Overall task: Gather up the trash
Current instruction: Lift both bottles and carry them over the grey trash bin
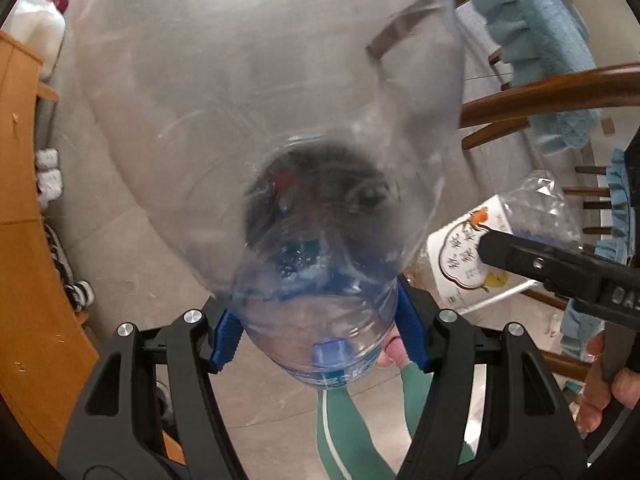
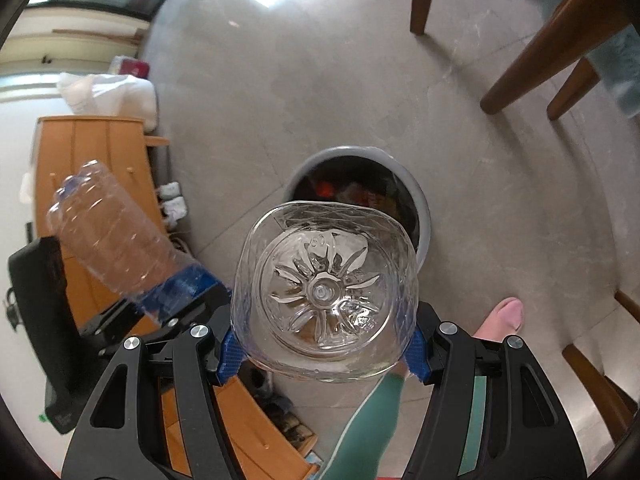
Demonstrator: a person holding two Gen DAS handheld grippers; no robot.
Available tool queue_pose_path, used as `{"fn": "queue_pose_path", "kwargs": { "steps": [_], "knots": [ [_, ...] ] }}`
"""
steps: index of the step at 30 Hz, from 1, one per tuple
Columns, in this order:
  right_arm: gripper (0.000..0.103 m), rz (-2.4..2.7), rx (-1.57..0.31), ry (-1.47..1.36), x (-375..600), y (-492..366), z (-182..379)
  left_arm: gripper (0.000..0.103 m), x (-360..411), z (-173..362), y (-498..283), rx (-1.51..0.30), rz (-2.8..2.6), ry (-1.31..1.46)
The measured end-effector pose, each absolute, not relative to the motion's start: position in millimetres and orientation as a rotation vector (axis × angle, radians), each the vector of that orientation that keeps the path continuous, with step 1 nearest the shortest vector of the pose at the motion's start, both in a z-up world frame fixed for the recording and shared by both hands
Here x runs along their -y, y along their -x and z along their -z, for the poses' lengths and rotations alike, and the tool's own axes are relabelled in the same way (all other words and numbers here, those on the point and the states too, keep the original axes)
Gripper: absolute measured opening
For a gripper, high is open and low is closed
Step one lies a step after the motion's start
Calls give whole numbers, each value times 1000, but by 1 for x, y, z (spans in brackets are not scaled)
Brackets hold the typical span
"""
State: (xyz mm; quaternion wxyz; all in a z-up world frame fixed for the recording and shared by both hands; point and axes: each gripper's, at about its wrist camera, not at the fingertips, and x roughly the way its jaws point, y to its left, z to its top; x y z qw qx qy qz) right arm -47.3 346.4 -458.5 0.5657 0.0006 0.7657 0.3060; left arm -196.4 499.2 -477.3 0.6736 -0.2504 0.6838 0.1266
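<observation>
My left gripper (image 1: 318, 336) is shut on a clear plastic bottle with a blue label (image 1: 280, 140); the bottle fills most of the left wrist view and also shows at the left of the right wrist view (image 2: 116, 240). My right gripper (image 2: 322, 346) is shut on a second clear plastic bottle (image 2: 324, 292), seen base-on. That bottle hangs over a grey trash bin (image 2: 422, 216) with dark rubbish inside, standing on the floor. The right gripper and its bottle (image 1: 540, 204) also show at the right of the left wrist view.
An orange wooden cabinet (image 2: 92, 148) stands to the left with shoes beside it. Brown chair legs (image 2: 532, 68) and teal cushions (image 1: 536, 40) are to the right. A white carton (image 1: 464, 252) lies on the floor. The person's green-trousered leg and pink slipper (image 2: 504, 312) are below.
</observation>
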Motion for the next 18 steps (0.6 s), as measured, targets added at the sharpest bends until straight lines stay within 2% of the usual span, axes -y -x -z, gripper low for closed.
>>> {"fn": "queue_pose_path", "kwargs": {
  "steps": [9,18],
  "knots": [
    [64,-678,-1862,60,-361,45,551,62,-507,564,206,-1586,-307,637],
    [64,-686,-1876,124,-379,57,591,62,-501,599,197,-1632,-299,621]
  ]
}}
